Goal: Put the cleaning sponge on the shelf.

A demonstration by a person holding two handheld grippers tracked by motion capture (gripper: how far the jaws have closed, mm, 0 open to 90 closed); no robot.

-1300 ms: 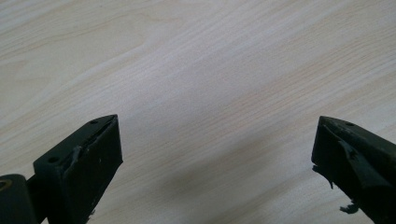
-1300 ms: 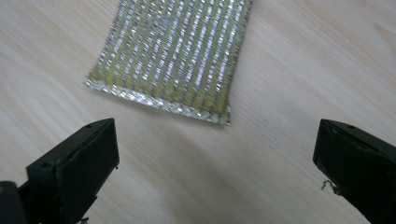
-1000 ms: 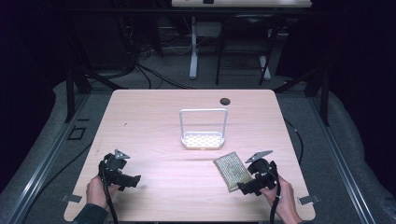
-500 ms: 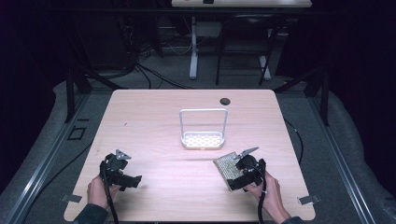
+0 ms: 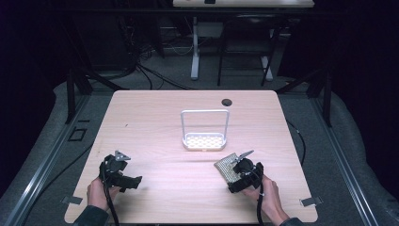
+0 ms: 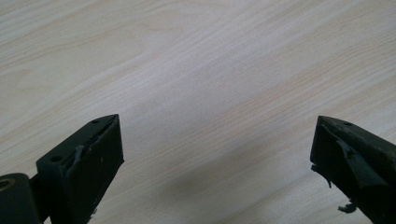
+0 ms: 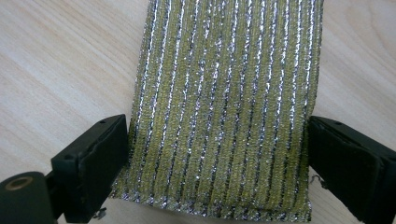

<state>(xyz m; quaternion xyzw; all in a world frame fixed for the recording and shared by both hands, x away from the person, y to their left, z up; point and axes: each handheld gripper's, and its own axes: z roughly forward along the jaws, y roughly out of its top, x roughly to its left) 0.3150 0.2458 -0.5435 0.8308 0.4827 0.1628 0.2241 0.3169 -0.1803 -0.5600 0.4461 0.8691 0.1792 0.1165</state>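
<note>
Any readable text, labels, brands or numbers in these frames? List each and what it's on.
None readable.
Sponge: gold and silver stripes, no label in the right gripper view.
Rack: plain white, no marking in the high view.
Table: bare wood grain.
Left gripper, right gripper: black jaws, no print.

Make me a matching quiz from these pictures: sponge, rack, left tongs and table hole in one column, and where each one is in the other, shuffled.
Things:
1. sponge
2. rack
3. left tongs
4. hole

Places:
A. table's far edge
B. between the right tongs' jaws
C. table's middle
D. over bare wood, near left

Pairs: 1-B, 2-C, 3-D, 4-A
</note>
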